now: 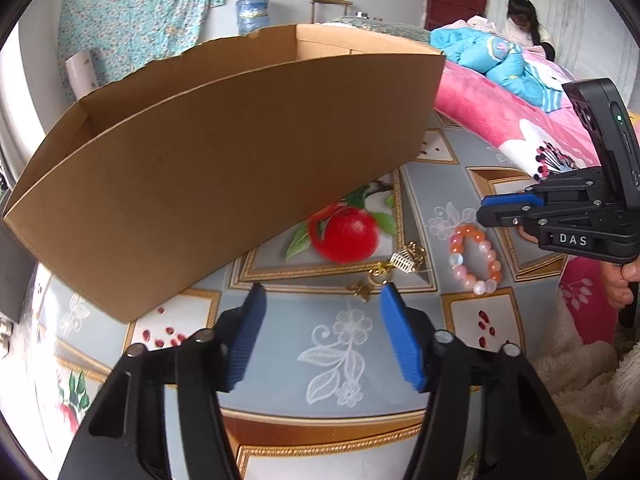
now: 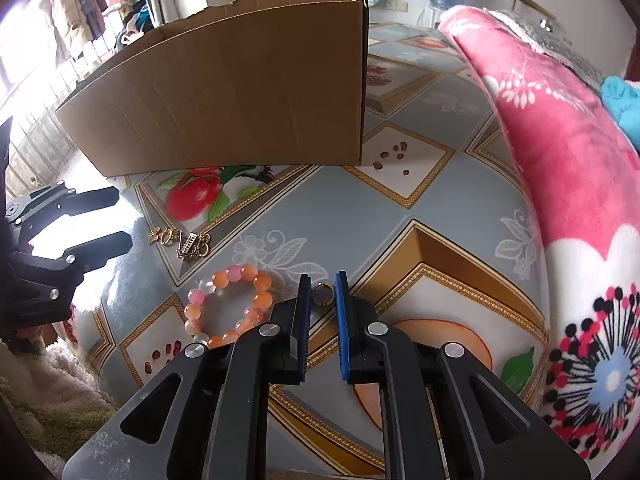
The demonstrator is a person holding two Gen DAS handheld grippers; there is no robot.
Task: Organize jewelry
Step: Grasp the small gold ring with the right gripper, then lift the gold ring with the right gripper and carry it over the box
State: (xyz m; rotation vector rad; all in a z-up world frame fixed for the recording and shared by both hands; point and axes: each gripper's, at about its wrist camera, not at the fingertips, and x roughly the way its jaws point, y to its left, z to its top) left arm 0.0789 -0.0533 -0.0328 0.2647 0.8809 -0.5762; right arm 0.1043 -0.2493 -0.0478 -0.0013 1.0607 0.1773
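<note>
Ring: small gold ring (image 2: 323,294) at lower centre of the right wrist view, between the blue pads of the right gripper (image 2: 323,286), which are clamped on its sides.
Bead bracelet: orange and pink bead bracelet (image 2: 228,306) lies on the tablecloth (image 2: 400,240), just left of those jaws.
Gold charm chain: gold charm chain (image 1: 394,270) lies just beyond the left gripper (image 1: 322,296), whose jaws stand apart, nothing between them.
Hand: fingers (image 1: 622,284) at right edge, left view only.
Box: cardboard box (image 1: 224,168) upper left.
Blanket: pink blanket (image 2: 560,168) at right.
</note>
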